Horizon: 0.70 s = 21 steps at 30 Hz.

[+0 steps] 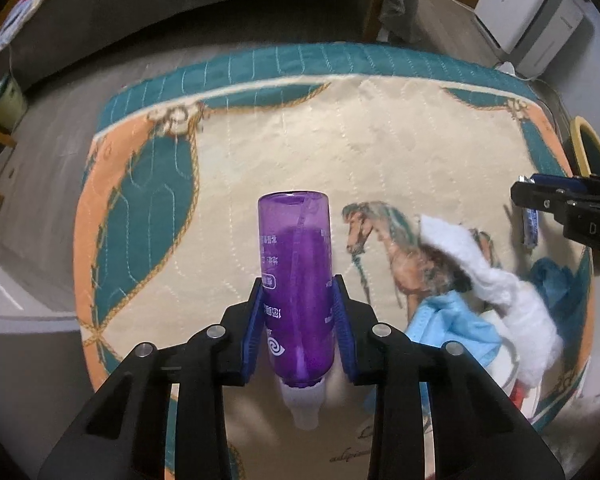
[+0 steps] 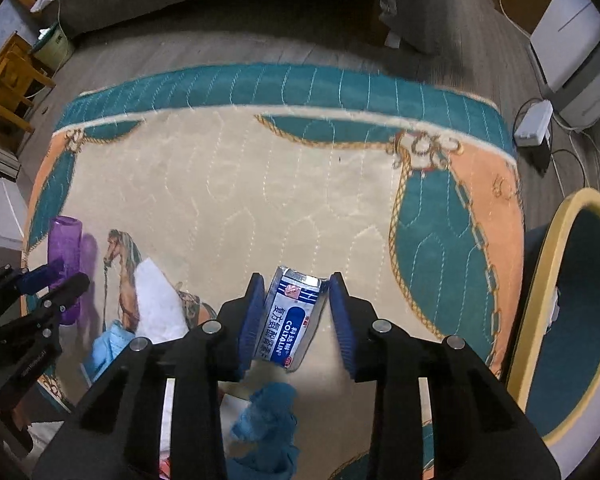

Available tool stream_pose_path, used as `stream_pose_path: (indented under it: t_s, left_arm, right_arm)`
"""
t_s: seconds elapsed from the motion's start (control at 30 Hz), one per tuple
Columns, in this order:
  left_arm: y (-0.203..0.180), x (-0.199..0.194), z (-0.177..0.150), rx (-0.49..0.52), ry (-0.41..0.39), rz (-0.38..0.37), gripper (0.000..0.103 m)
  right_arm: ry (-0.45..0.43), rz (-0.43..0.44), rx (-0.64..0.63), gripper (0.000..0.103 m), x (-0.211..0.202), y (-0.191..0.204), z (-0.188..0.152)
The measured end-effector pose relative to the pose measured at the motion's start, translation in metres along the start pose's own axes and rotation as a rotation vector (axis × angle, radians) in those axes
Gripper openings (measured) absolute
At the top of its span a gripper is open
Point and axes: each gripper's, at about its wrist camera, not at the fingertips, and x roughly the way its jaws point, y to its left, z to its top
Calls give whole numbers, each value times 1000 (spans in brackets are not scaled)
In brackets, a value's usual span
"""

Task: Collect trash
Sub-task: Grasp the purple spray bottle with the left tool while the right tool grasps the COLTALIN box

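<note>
Purple bottle (image 1: 296,280) | left claw (image 1: 300,328) clamped | white tissue (image 1: 500,280) beside

One purple bottle (image 1: 296,284) is showing, one blue-and-white medicine box (image 2: 291,320), one white tissue wad (image 1: 496,284), one light blue face mask (image 1: 452,328), one crumpled dark blue cloth (image 2: 270,420). One round bin (image 2: 572,312) is sitting beside one quilted horse-print mat (image 2: 240,184). Two tools are showing: left tool (image 1: 300,328), right tool (image 2: 296,316).

Bottle (image 1: 296,284) left of cloth (image 1: 496,280) on rug (image 1: 300,152), bin (image 2: 572,312) at right
</note>
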Motion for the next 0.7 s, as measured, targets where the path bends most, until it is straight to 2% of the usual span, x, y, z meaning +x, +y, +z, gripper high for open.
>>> stream_pose_path:
  t_s: [0.07,0.13,0.57,0.7]
  left_arm:
    - [-2,-6,3,3,-27,3,33]
    - [-3,-15,5,2,-59,8,33]
    - [-6,-53,12,23,-182,3,33]
    - [-14,-71,19,30,-251,-3,33]
  right_arm:
    - [-19,11,-2,25,-6,0,1]
    - [-39,5,-15,24,-12,0,3]
    - [-124,39,-1,23,-45,-10,7]
    - [-175,32,3,23,-64,-15,8]
